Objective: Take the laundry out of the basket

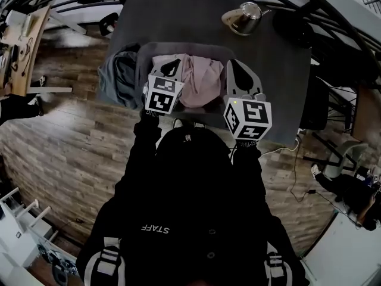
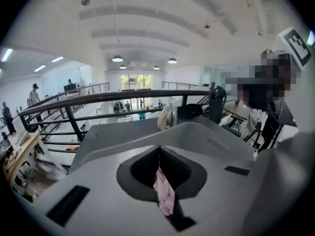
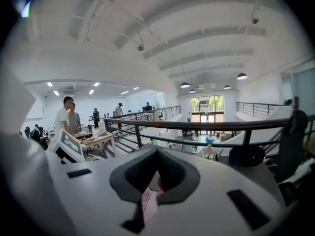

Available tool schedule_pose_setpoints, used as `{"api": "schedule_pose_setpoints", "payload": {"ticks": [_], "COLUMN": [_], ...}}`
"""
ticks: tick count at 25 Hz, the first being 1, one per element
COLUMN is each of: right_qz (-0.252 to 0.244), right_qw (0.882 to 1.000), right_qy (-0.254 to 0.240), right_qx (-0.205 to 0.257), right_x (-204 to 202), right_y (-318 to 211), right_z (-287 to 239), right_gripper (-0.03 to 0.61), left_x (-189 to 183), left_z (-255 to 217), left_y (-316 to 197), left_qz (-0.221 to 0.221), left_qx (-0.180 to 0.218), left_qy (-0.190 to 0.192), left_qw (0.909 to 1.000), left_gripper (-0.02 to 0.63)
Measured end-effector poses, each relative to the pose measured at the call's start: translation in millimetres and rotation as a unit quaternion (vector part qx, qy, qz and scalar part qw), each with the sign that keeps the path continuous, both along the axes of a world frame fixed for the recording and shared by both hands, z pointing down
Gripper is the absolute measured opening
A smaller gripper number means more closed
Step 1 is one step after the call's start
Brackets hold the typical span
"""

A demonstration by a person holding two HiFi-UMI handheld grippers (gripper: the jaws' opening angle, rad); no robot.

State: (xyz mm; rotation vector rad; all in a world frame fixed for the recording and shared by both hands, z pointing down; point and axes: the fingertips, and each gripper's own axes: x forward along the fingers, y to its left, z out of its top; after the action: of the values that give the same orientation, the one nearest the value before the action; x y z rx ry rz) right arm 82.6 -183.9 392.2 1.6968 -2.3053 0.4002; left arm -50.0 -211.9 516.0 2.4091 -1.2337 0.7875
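Observation:
A pink garment [image 1: 201,81] lies bunched in the grey laundry basket [image 1: 181,45] on the dark table [image 1: 178,11]. Both grippers are over the basket with their jaws tipped up and away from me. The left gripper [image 1: 169,70] is shut, and a strip of the pink garment [image 2: 165,193] hangs pinched between its dark pads, just below the left gripper's [image 2: 158,149] tips. The right gripper [image 1: 241,76] is also shut, with a fold of the pink garment [image 3: 149,203] caught low between its pads, beneath the right gripper's [image 3: 157,154] tips.
A grey cloth [image 1: 119,76] drapes over the table's left side beside the basket. At the back of the table stand a metal kettle [image 1: 244,18] and a dark round object [image 1: 292,25]. A black railing [image 2: 123,97] runs behind the table; wooden floor lies below.

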Motion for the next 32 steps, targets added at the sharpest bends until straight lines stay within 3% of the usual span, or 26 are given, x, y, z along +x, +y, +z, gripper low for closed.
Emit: {"api": "schedule_pose_setpoints", "payload": {"ticks": [6, 9, 17, 23, 27, 32], "right_qz": [0.002, 0.003, 0.001, -0.003, -0.003, 0.000], "right_qw": [1.000, 0.999, 0.998, 0.997, 0.996, 0.996], "right_qy": [-0.010, -0.015, -0.026, -0.026, -0.026, -0.026], "right_qx": [-0.023, -0.033, -0.060, -0.074, -0.081, -0.091], "right_x": [11, 16, 26, 27, 30, 34], "right_y": [-5, -8, -14, -17, -17, -16], "right_z": [21, 29, 55, 69, 76, 84], "right_gripper": [0.014, 0.014, 0.014, 0.014, 0.014, 0.014], "left_x": [24, 32, 34, 37, 39, 47], "left_z": [58, 87, 155, 189, 216, 241], "left_y": [-2, -2, -1, -3, 2, 2], "left_qz": [0.051, 0.074, 0.095, 0.108, 0.116, 0.116], "left_qx": [-0.074, -0.107, -0.166, -0.193, -0.220, -0.238], "left_qy": [-0.049, -0.075, -0.129, -0.135, -0.150, -0.162], "left_qw": [0.9948, 0.9886, 0.9731, 0.9659, 0.9568, 0.9506], "left_gripper": [0.019, 0.151, 0.388, 0.520, 0.557, 0.558]}}
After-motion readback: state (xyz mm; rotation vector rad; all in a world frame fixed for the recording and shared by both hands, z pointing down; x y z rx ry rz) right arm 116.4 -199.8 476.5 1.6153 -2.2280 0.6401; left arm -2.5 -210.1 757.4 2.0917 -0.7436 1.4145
